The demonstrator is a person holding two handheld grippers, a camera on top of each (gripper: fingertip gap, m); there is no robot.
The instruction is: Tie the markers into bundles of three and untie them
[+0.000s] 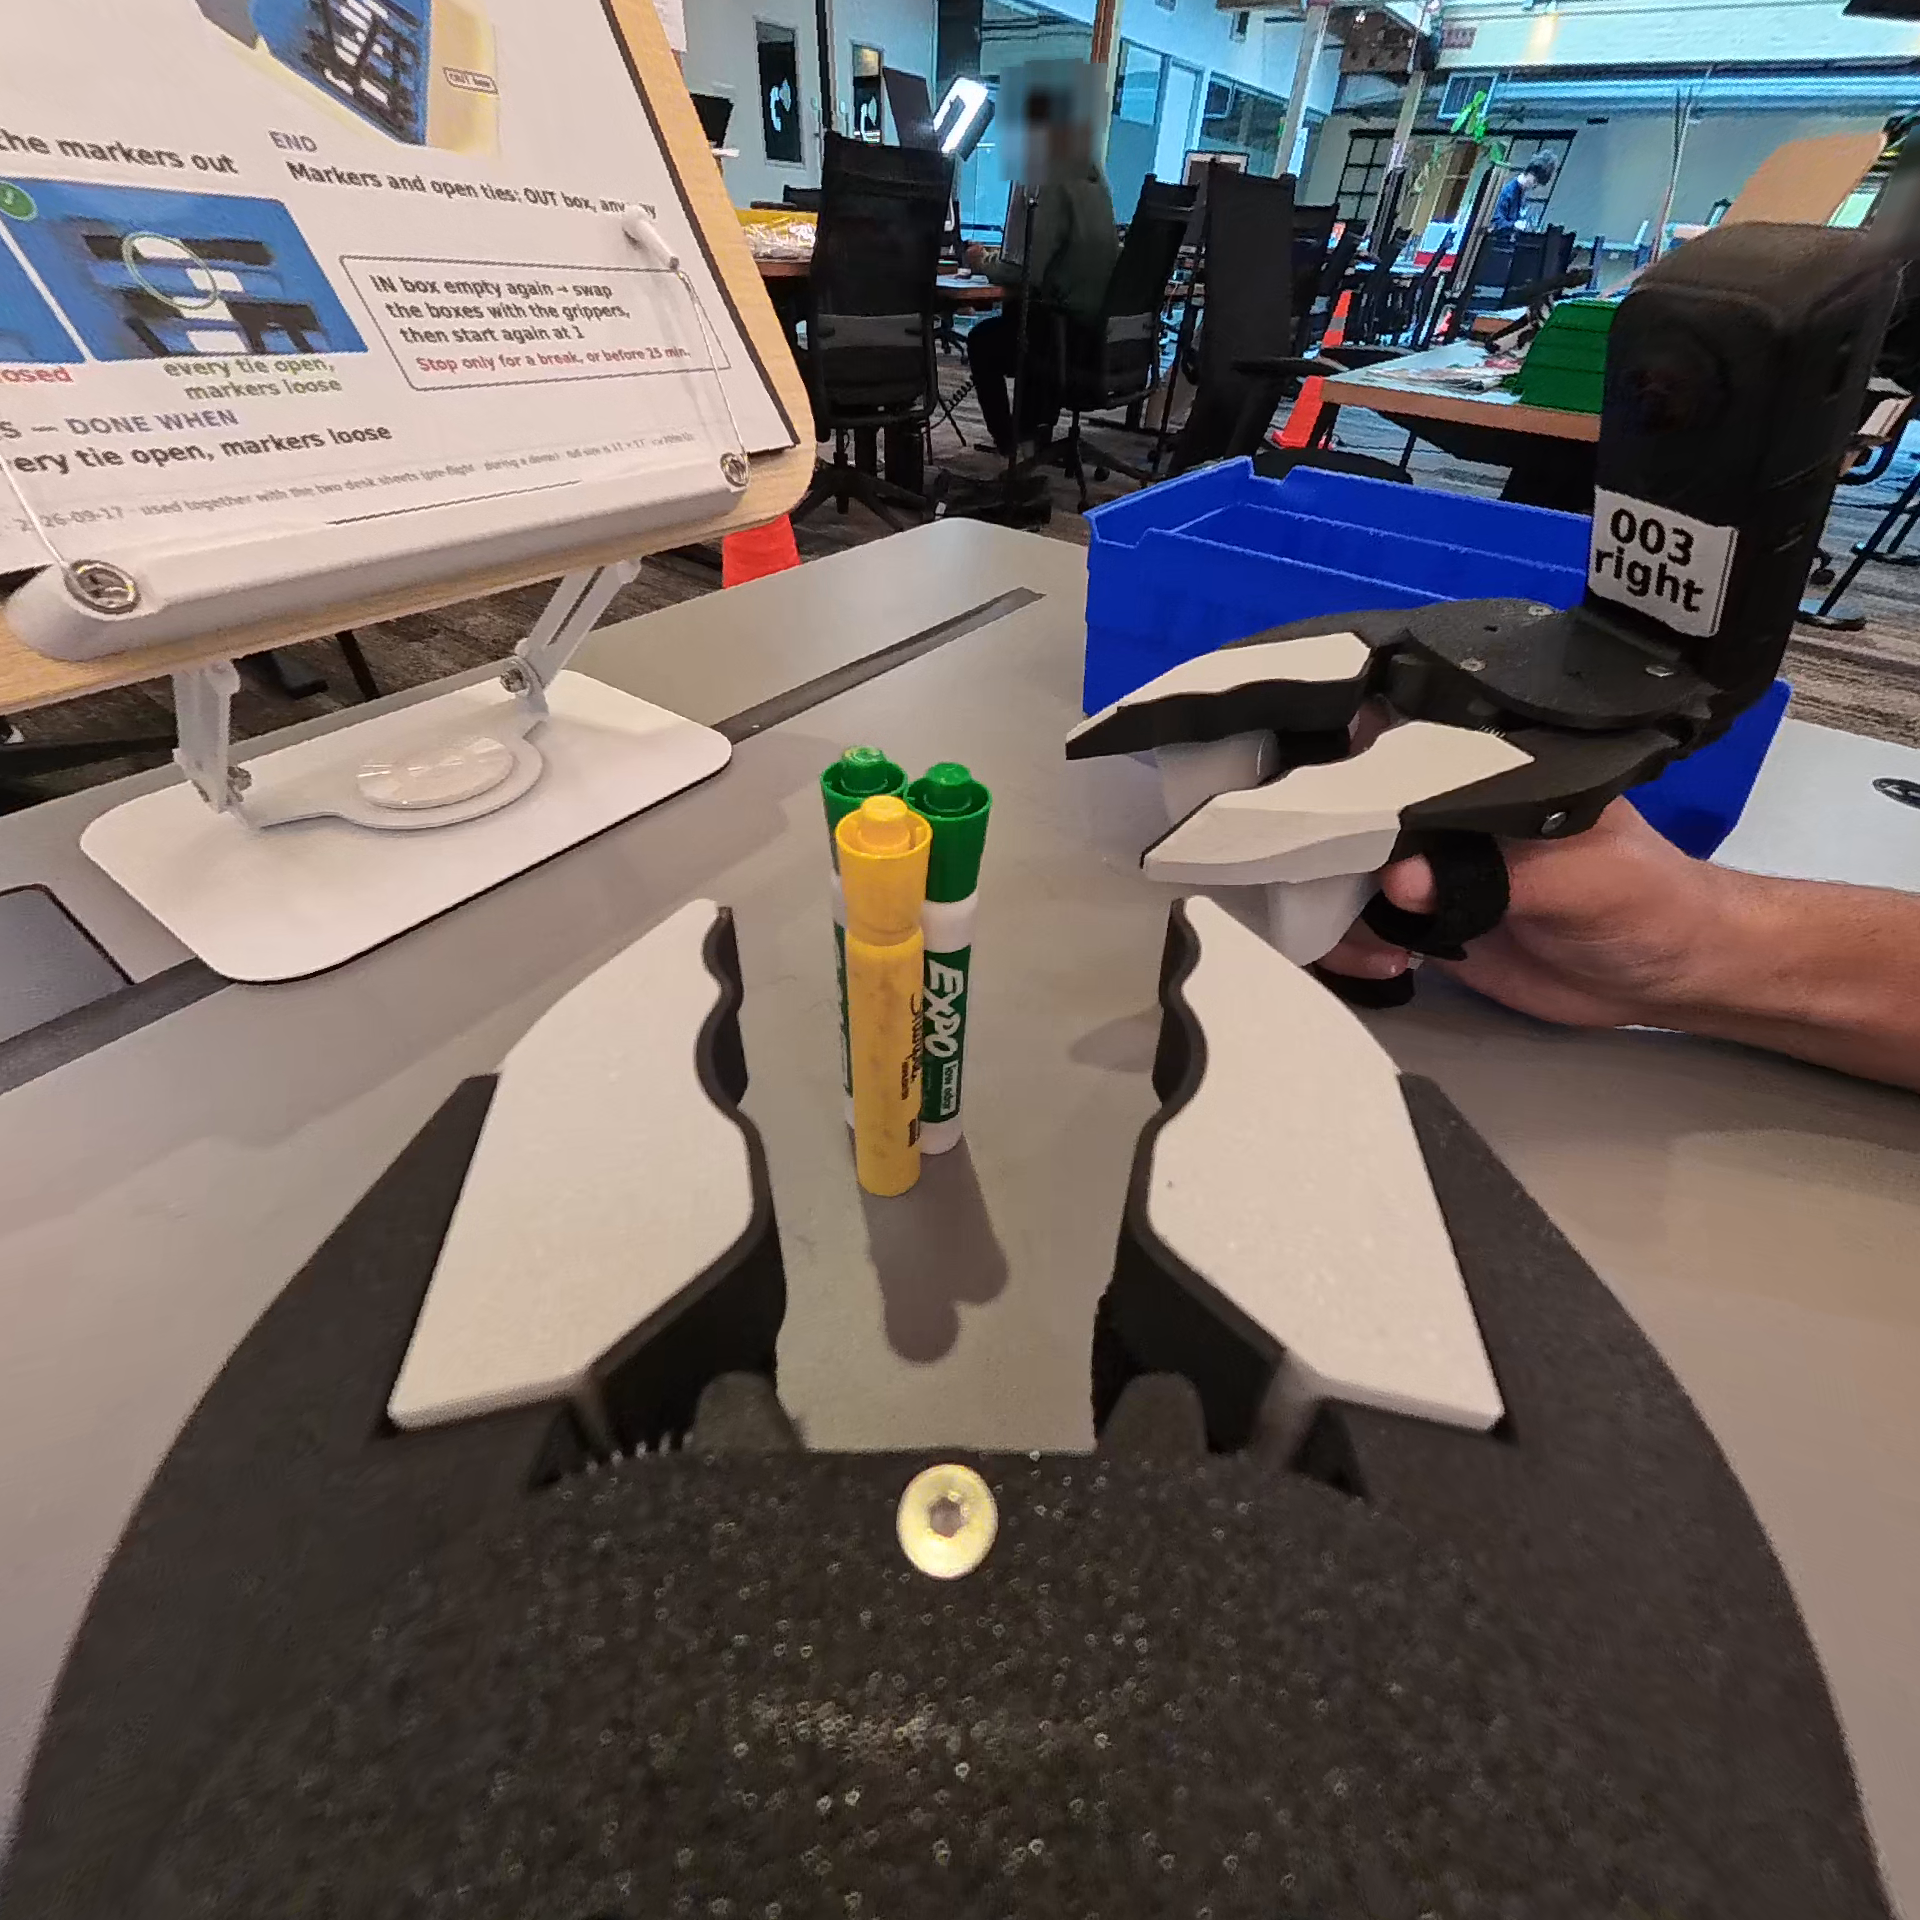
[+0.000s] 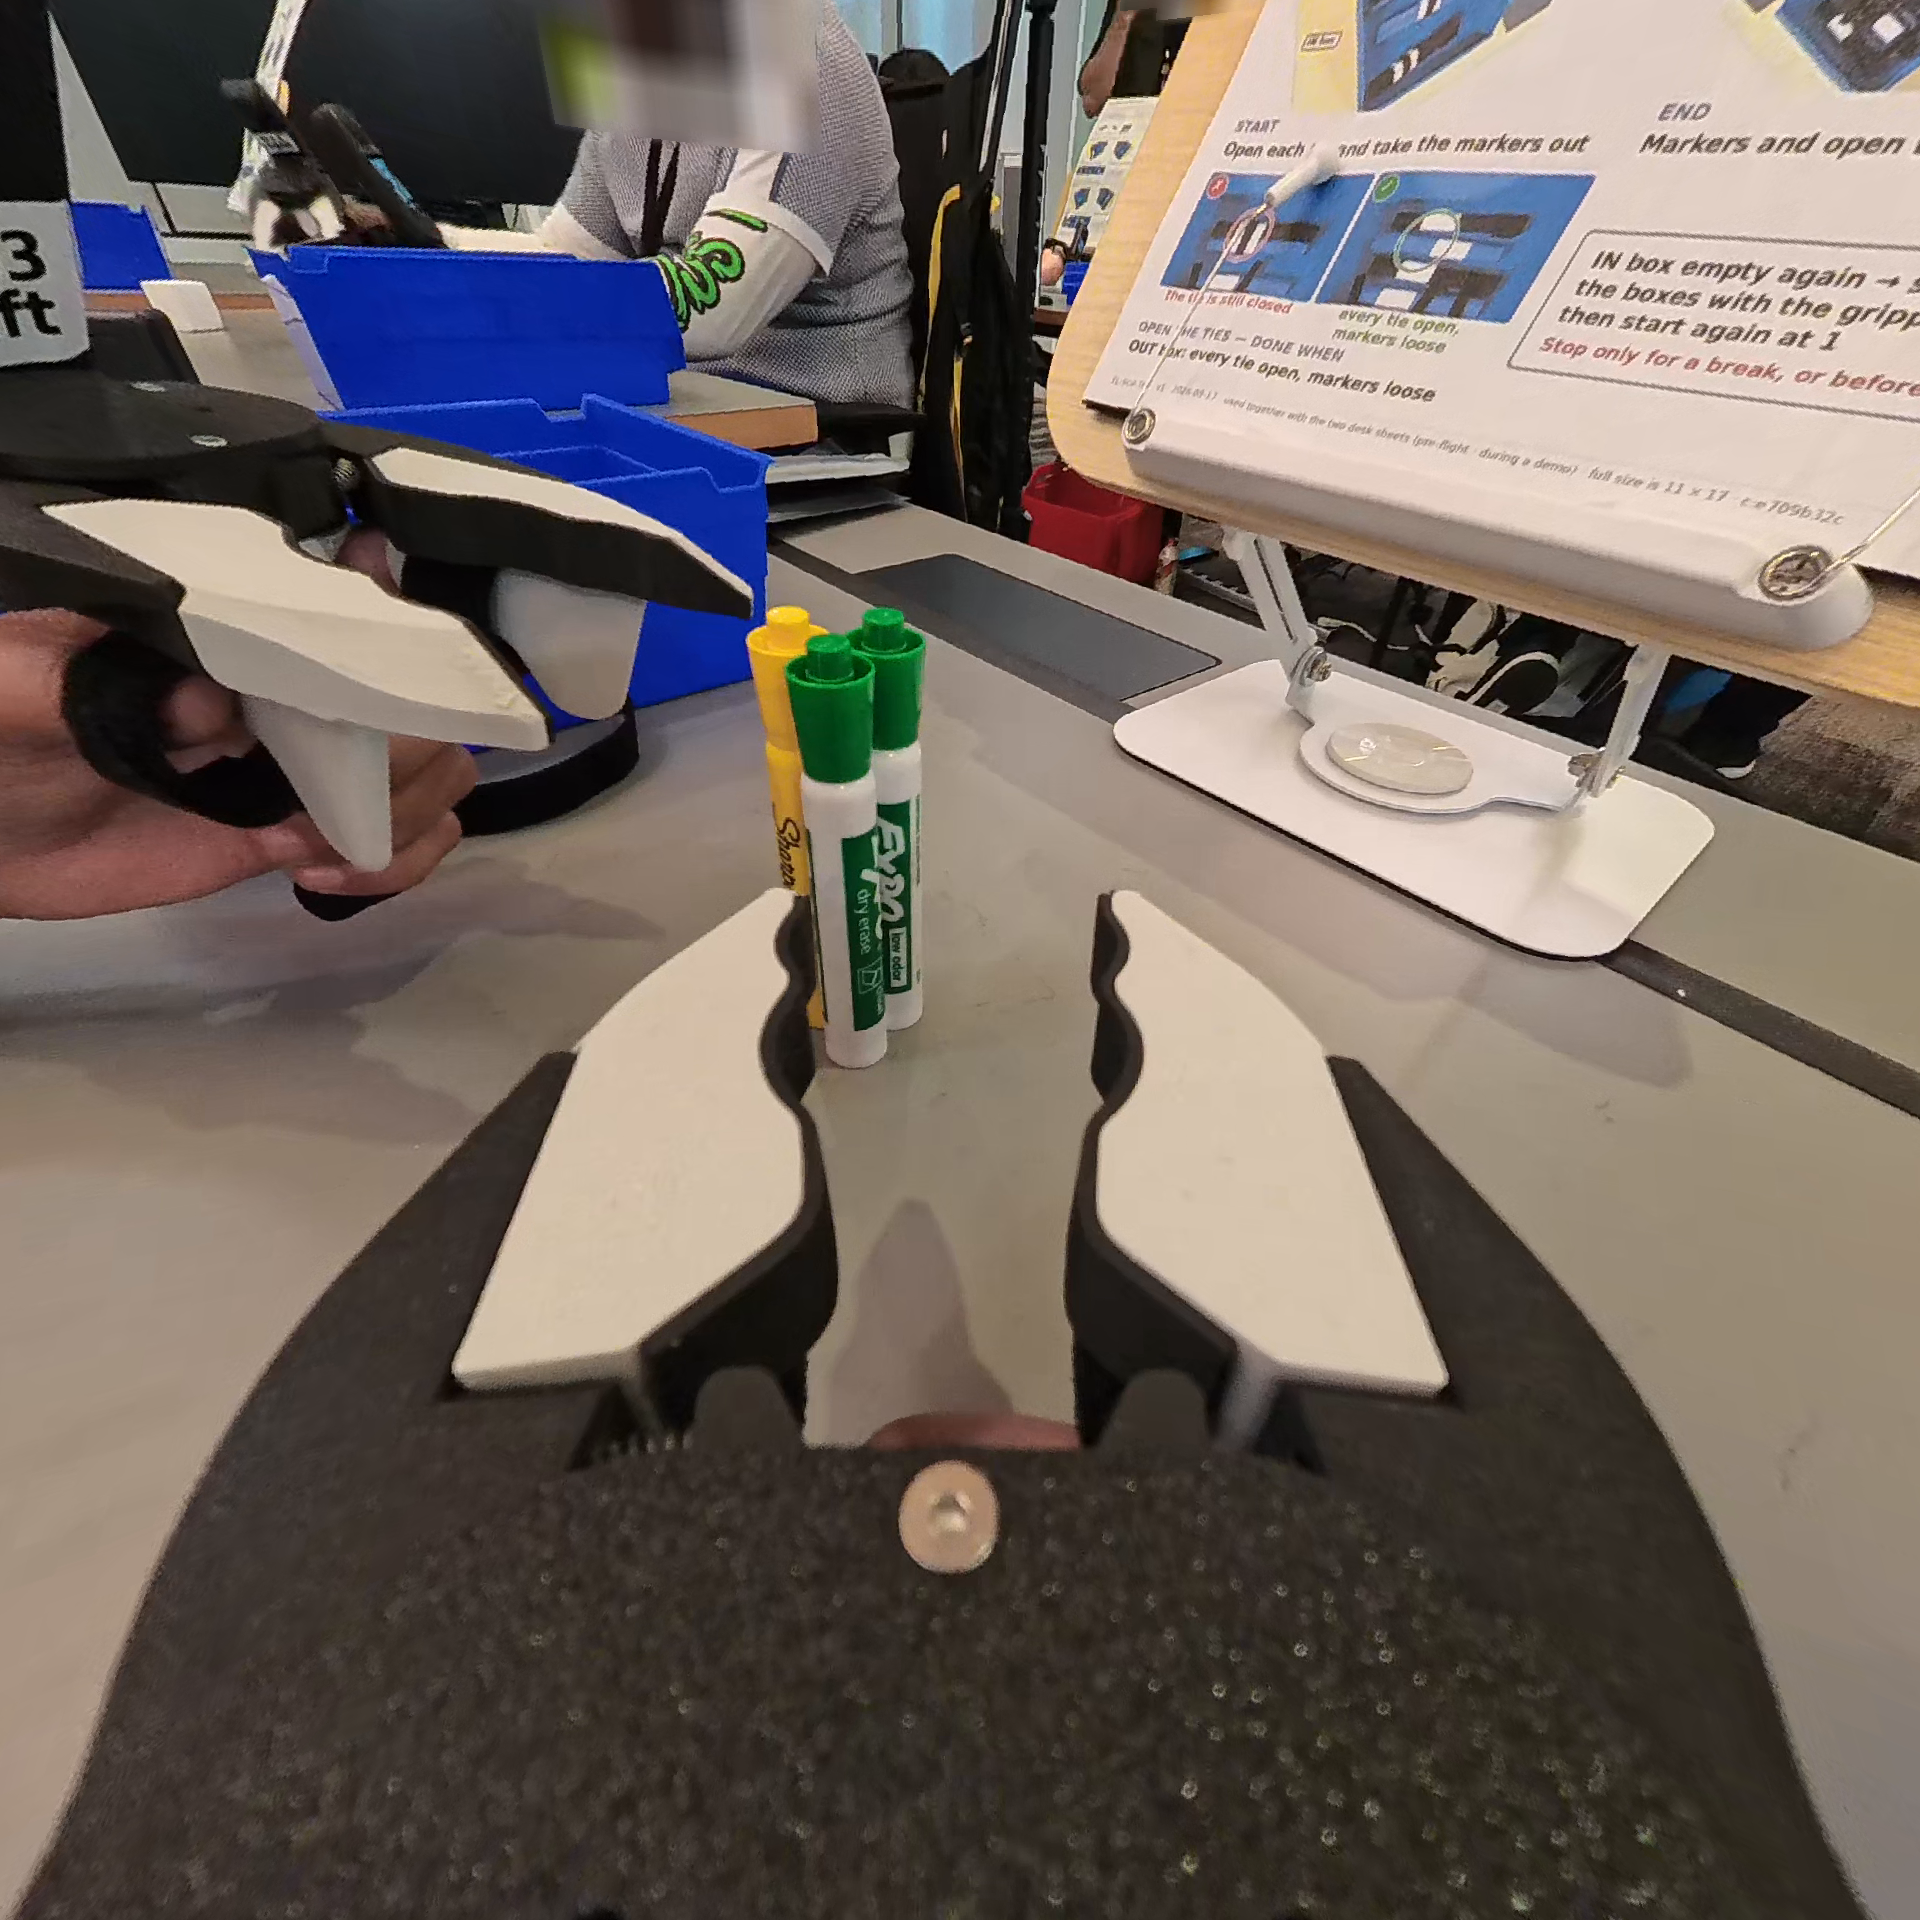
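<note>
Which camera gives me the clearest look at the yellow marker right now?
The left wrist view: the yellow marker stands in front, whole. In the right wrist view, the green markers cover most of it, leaving its cap and one edge.

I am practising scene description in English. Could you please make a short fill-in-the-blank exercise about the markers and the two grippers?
1. ___ markers stand upright together on the grey table.
2. One is yellow; the other two have ___ caps.
3. The left gripper and the right gripper are both ___ and hold nothing.

Missing words: three; green; open
</note>
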